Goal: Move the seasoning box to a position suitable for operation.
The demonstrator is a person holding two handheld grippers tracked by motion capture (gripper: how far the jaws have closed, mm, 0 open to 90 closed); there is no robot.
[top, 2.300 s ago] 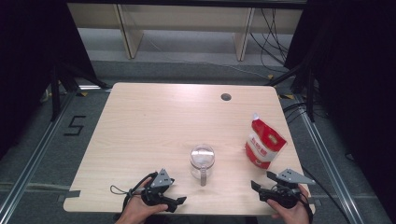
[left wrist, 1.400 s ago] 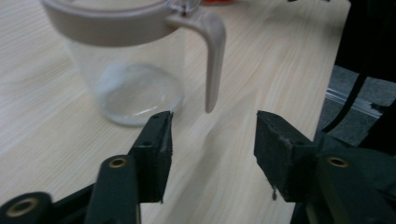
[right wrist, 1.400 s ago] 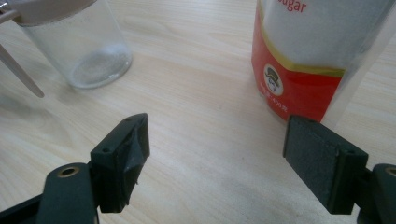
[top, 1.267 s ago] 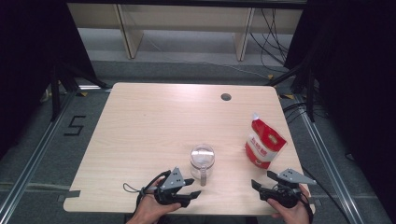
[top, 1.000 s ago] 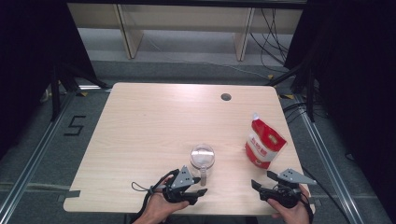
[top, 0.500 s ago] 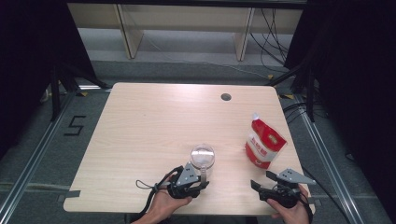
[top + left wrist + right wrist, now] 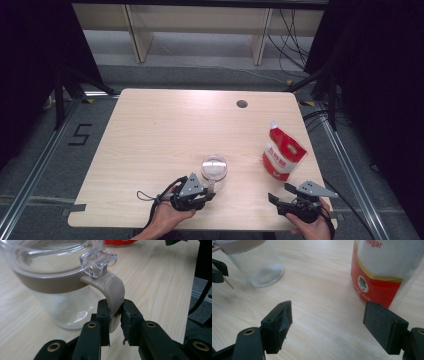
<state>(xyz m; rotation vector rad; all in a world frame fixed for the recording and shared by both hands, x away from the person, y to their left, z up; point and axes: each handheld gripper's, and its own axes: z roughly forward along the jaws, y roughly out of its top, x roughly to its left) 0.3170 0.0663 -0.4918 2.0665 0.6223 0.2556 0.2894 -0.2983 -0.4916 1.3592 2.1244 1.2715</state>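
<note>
My left gripper (image 7: 115,322) is clamped on the handle (image 7: 113,293) of the glass jar (image 7: 50,277). Its 2 black jaws have just been closing, and now their pads press on the beige handle from both sides, low down where it curves away from the jar's beige collar. A clear plastic tab (image 7: 98,261) on the lid sits just above the handle.

From above, the jar (image 7: 214,170) stands upright on the wooden table (image 7: 165,130), near the front edge and a little right of the middle, with my left gripper (image 7: 205,192) touching it on my side. My left hand (image 7: 167,215) comes in from the bottom edge with a cable looping off to its left.

My right gripper (image 7: 327,325) has its jaws spread wide with nothing between them, only bare tabletop. It rests near the front right corner of the table (image 7: 295,202), well apart from the jar. Just beyond it stands the red and white sugar bag (image 7: 384,270), upright and close to the gripper's right jaw but not touched. From above, the bag (image 7: 283,156) stands to the right of the jar, apart from it.

A small round hole (image 7: 242,104) sits near the table's far edge.
</note>
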